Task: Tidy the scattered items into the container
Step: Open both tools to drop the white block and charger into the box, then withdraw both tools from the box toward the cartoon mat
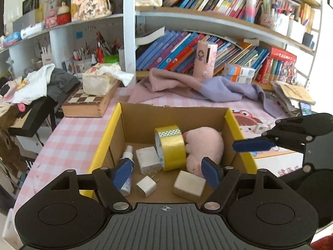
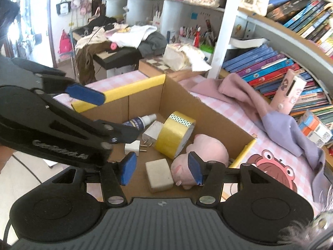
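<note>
Box, cardboard w/ yellow-taped rims, sits open on pink-check tabletop. Left wrist view: left gripper hangs over the box's near edge, fingers spread apart, nothing between them. Inside: spray bottle by the left wall, nozzle toward the far wall, long axis near-to-far; large white charger beside it, prongs toward near edge; small white plug nearer, prongs to the right; yellow tape roll on edge, centre; pink plush against the right wall; beige block near edge. Right gripper reaches in from the right, over the right rim. Bottle label unreadable.

Right wrist view: right gripper over the box, fingers apart, empty. Left gripper crosses from the left; lettering on its arm partly legible, "GenRobot.AI" or similar. Same contents: bottle, charger, plug, tape, plush, block.
</note>
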A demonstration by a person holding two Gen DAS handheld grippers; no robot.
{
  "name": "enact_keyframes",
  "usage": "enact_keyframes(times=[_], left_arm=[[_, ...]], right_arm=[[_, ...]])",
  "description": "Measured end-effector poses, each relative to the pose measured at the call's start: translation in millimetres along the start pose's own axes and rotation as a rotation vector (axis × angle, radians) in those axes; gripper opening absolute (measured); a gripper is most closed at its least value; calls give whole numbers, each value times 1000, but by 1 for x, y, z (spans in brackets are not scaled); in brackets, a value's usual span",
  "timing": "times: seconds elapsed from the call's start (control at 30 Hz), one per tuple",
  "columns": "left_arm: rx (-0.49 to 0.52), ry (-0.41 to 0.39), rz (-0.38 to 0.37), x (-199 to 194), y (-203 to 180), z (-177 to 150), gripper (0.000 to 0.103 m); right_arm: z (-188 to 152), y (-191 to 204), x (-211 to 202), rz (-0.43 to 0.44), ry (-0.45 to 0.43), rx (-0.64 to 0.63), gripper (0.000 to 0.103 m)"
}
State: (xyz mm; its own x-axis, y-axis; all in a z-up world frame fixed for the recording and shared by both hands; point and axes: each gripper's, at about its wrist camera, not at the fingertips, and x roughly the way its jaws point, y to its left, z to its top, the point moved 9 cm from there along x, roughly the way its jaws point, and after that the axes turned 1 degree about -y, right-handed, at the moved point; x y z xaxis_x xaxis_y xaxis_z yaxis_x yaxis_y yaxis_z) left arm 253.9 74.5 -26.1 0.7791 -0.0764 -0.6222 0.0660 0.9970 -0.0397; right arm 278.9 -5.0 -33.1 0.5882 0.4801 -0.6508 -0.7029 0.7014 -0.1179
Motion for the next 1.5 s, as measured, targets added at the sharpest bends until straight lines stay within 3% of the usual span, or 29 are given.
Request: enact_keyframes(times=[0.07, 0.23, 0.5, 1.03, 1.5], left_arm=[[7, -18, 10, -12, -2, -2, 81], [69, -70, 61, -38, -10, -7, 83], [76, -99, 60, -69, -21, -24, 91], [31, -67, 61, -103, -30, -72, 92], [30, 39, 71, -103, -37, -123, 92]], right_arm=[[-1, 2, -11, -17, -18, 4, 59], [-11, 8, -33, -57, -49, 16, 62], [-38, 7, -61, -122, -59, 86, 67], [-93, 22, -111, -237, -89, 213, 68], [-125, 56, -114, -224, -17, 213, 77]])
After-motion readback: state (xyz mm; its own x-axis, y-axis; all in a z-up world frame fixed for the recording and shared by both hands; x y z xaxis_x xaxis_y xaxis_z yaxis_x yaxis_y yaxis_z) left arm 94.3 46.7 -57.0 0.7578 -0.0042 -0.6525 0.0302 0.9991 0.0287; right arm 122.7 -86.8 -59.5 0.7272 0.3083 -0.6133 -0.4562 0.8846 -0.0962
